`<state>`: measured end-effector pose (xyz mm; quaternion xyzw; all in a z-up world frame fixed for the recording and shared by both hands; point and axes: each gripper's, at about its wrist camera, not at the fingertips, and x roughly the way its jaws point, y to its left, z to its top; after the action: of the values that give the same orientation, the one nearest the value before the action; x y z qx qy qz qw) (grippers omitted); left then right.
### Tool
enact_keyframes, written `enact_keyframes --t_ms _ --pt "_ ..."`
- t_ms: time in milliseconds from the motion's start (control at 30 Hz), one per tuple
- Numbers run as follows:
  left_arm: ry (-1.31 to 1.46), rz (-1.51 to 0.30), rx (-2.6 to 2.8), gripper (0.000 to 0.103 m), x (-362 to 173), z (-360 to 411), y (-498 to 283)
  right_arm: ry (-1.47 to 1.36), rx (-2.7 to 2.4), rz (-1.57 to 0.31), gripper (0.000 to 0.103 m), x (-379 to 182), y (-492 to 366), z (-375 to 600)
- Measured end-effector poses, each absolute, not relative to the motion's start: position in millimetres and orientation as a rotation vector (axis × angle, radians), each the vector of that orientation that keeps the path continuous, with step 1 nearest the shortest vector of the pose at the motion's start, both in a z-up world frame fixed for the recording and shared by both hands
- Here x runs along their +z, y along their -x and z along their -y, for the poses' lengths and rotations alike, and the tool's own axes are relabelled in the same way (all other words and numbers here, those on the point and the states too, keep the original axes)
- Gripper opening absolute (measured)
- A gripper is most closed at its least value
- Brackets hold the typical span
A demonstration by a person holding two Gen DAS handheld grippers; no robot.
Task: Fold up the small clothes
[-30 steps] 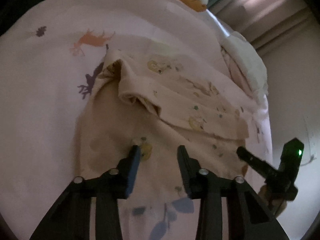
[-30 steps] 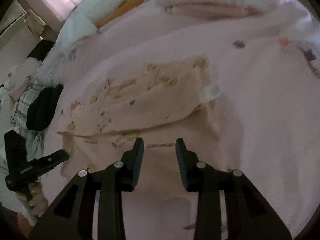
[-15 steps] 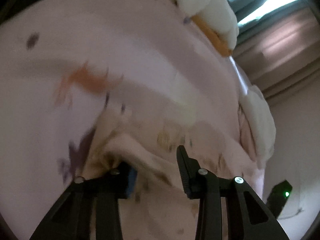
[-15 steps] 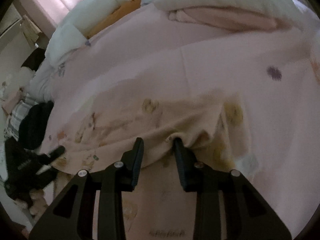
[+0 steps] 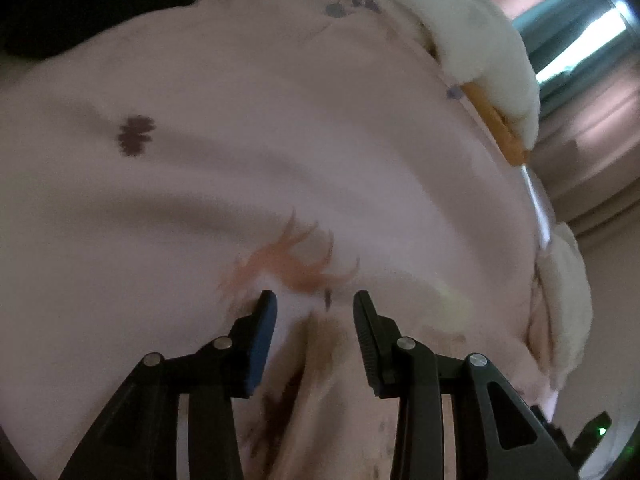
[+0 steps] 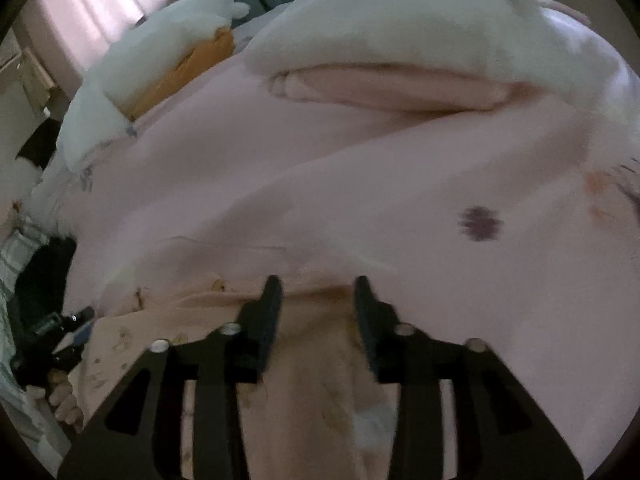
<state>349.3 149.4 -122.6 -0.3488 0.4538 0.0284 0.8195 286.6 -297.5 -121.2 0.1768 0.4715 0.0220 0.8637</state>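
A small beige printed garment (image 5: 320, 380) lies on a pink bed sheet (image 5: 280, 140). In the left wrist view its far corner reaches up between the fingers of my left gripper (image 5: 314, 308), whose jaws stand apart and do not press on the cloth. In the right wrist view the garment (image 6: 312, 360) runs under my right gripper (image 6: 316, 292). The right jaws are opening, with the garment's far edge between them and gaps at both pads. The left gripper (image 6: 60, 332) shows at the left edge, held by a hand (image 6: 64, 400).
White plush pillows (image 5: 460, 32) with an orange piece lie at the sheet's far side. A folded pink blanket (image 6: 380, 88) sits under a white cover beyond the garment. Dark clothing (image 6: 44, 276) lies at the left edge. Curtains hang behind.
Both grippers have travelled forward over the garment to its far edge. The right jaws, which narrowed around a fold half a second ago, now stand wider. The left jaws keep the same gap.
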Motion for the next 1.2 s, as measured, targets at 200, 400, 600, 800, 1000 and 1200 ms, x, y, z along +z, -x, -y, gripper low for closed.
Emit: enact_keyframes --t_ms 200,400,600,800,1000,1200 --pt "0.710 -0.978 -0.069 0.066 -85 -133 -287 -0.350 0.032 -0.910 0.069 -70 -231 312" --pt "0.762 -1.020 -0.290 0.079 -83 -106 -197 -0.642 0.182 -0.944 0.094 -67 -147 316" --pt "0.909 -1.208 -0.371 0.080 -149 -87 -155 -0.862 0.224 -1.101 0.097 -126 -92 306" --pt "0.969 -1.066 -0.336 0.083 -163 -86 -163 -0.947 0.136 -1.048 0.099 -157 -70 300" --pt "0.788 -1.006 -0.305 0.084 -155 -63 -171 -0.847 0.166 -1.012 0.103 -157 -74 289" --pt "0.697 -0.910 -0.265 0.086 -157 -58 -167 -0.800 0.178 -0.952 0.103 -159 -87 282"
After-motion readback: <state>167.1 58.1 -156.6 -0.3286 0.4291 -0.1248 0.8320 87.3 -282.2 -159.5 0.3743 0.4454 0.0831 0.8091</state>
